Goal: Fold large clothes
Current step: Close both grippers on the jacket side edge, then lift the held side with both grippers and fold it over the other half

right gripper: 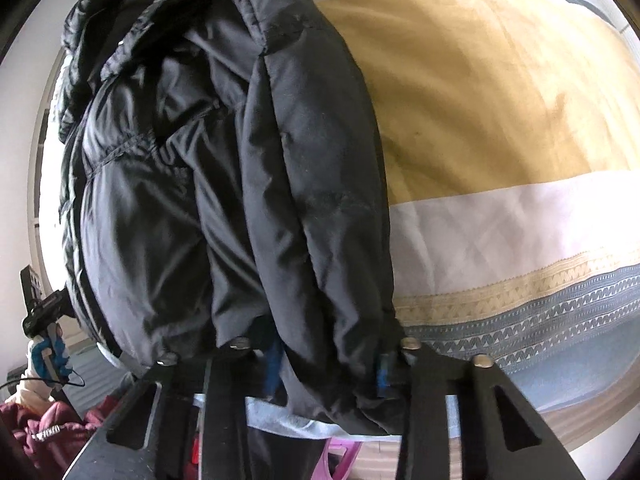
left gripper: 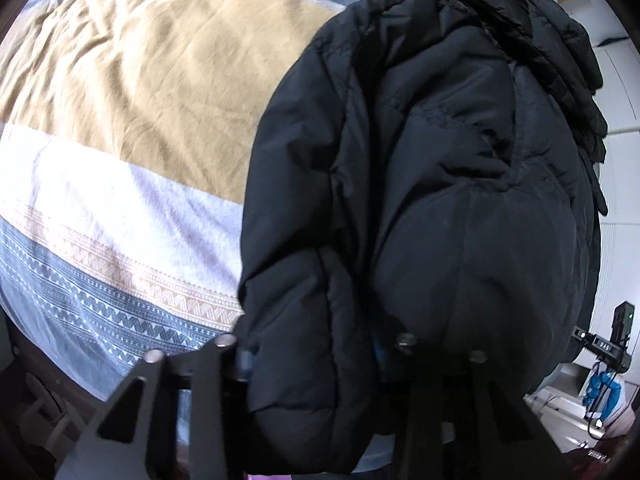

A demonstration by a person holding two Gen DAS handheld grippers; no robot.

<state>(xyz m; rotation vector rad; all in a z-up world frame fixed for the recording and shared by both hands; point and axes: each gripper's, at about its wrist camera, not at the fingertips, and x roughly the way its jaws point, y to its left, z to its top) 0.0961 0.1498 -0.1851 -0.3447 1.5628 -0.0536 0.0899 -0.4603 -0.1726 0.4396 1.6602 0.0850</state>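
A black puffer jacket (left gripper: 420, 184) lies bunched on a bed with a duvet (left gripper: 140, 92) striped in mustard, white and patterned grey. In the left wrist view my left gripper (left gripper: 312, 356) is shut on a padded roll of the jacket's near edge, which bulges out between its fingers (left gripper: 222, 350). In the right wrist view the jacket (right gripper: 200, 184) fills the left half of the frame. There my right gripper (right gripper: 328, 364) is shut on another thick fold at the near edge, with blue pads (right gripper: 384, 374) against the fabric. The jacket's far end is heaped up and dark.
The duvet (right gripper: 500, 120) spreads flat on the open side of the jacket in each view. A black device (left gripper: 616, 340) with something blue and white under it shows at the frame edge, and again as the black device (right gripper: 40, 312). A maroon garment (right gripper: 48, 428) and a pink stool (right gripper: 340, 456) lie below the bed edge.
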